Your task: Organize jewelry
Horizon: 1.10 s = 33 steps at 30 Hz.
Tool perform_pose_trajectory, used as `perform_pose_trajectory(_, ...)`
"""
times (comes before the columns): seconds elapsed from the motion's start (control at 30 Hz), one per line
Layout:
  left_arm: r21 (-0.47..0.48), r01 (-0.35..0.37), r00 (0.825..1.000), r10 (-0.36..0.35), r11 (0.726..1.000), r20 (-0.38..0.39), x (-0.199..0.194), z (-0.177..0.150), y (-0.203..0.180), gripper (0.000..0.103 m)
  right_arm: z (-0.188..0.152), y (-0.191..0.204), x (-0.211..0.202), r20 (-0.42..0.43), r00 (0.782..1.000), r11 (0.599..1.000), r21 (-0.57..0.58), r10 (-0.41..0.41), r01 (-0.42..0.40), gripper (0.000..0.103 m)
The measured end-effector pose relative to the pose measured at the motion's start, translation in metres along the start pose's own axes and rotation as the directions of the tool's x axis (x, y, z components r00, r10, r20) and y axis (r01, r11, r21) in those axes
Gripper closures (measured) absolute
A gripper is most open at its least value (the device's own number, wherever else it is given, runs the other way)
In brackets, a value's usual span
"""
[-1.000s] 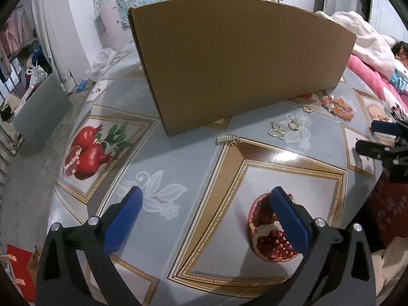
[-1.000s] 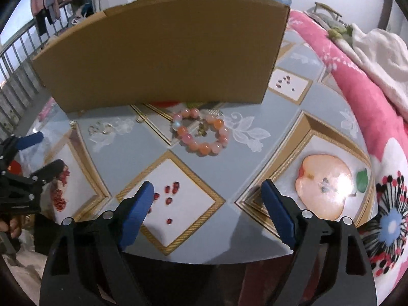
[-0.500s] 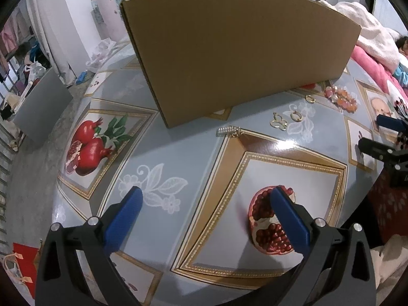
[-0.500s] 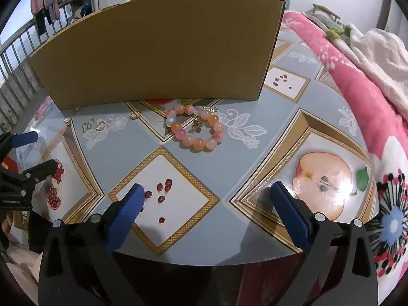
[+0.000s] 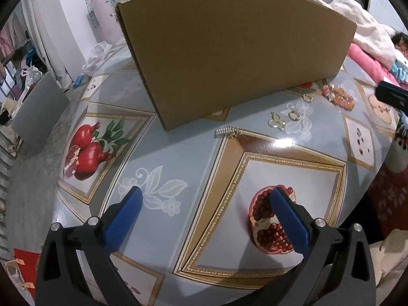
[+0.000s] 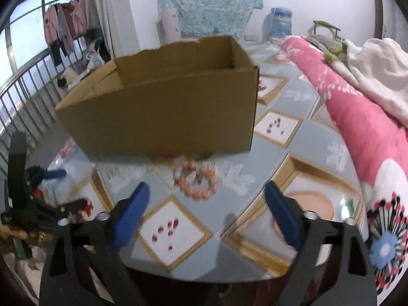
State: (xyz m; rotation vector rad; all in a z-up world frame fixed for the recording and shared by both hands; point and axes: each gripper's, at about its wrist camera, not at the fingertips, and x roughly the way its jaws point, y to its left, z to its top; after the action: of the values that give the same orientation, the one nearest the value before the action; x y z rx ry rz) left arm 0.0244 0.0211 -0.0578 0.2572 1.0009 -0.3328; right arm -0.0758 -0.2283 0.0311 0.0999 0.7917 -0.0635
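Note:
An open-topped cardboard box (image 5: 237, 58) (image 6: 158, 107) stands on the round table (image 5: 165, 158) with a fruit-print cover. An orange-pink bead bracelet (image 5: 339, 97) (image 6: 197, 183) lies in front of the box's right end. Left of it lie gold earrings (image 5: 276, 122), a gold ring (image 5: 294, 114), a small hoop (image 5: 307, 98) and a sparkly clip (image 5: 227, 131). My left gripper (image 5: 206, 192) hovers open over the table's near side. My right gripper (image 6: 207, 186) hangs above the near edge, short of the bracelet. Its jaws are closing, with nothing between them.
A bed with a pink flowered blanket (image 6: 357, 117) runs along the table's right side. A railing and hanging clothes (image 6: 63, 30) are at the far left. The left gripper's blue pad (image 6: 54, 174) shows at the right wrist view's left edge. The floor (image 5: 30, 173) drops off left of the table.
The right gripper rose and tipped upward, so the box's open top now shows, and its jaws narrowed after widening. The left gripper stayed where it was.

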Motion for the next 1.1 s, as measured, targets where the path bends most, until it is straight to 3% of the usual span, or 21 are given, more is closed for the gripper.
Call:
perform_pose_trajectory(0.1, -0.034, 0.036, 0.999, -0.035, 0.999, 0.029, -0.003, 0.002, 0.005, 0.004, 0.01, -0.002, 0.016, -0.051, 0.999, 1.0, 0.003, -0.002, 0.002, 0.056)
perform_pose_trajectory(0.2, -0.024, 0.042, 0.996, -0.04, 0.999, 0.076, -0.009, 0.005, 0.004, 0.006, 0.015, -0.001, 0.029, -0.087, 0.996, 1.0, -0.008, -0.012, 0.012, 0.071)
perform_pose_trajectory(0.37, 0.018, 0.058, 0.987, -0.06, 0.998, 0.152, -0.016, 0.009, -0.001, 0.019, 0.012, 0.001, 0.042, -0.15, 0.989, 1.0, -0.023, -0.013, 0.009, 0.086)
perform_pose_trajectory(0.63, 0.073, 0.084, 0.969, -0.098, 0.994, 0.225, -0.02, 0.017, -0.007, 0.032, 0.013, 0.004, 0.057, -0.215, 0.976, 0.998, -0.067, -0.017, 0.002, 0.089)
perform_pose_trajectory(0.87, 0.066, 0.121, 0.956, -0.134, 0.99, 0.261, -0.017, 0.03, -0.005, 0.043, 0.016, 0.005, 0.058, -0.235, 0.972, 0.996, -0.085, -0.02, 0.0, 0.096)
perform_pose_trajectory(1.1, 0.06, 0.145, 0.949, -0.156, 0.988, 0.272, -0.015, 0.032, -0.002, 0.045, 0.028, 0.006, 0.033, -0.166, 0.981, 0.994, -0.015, 0.102, -0.106, 0.096)
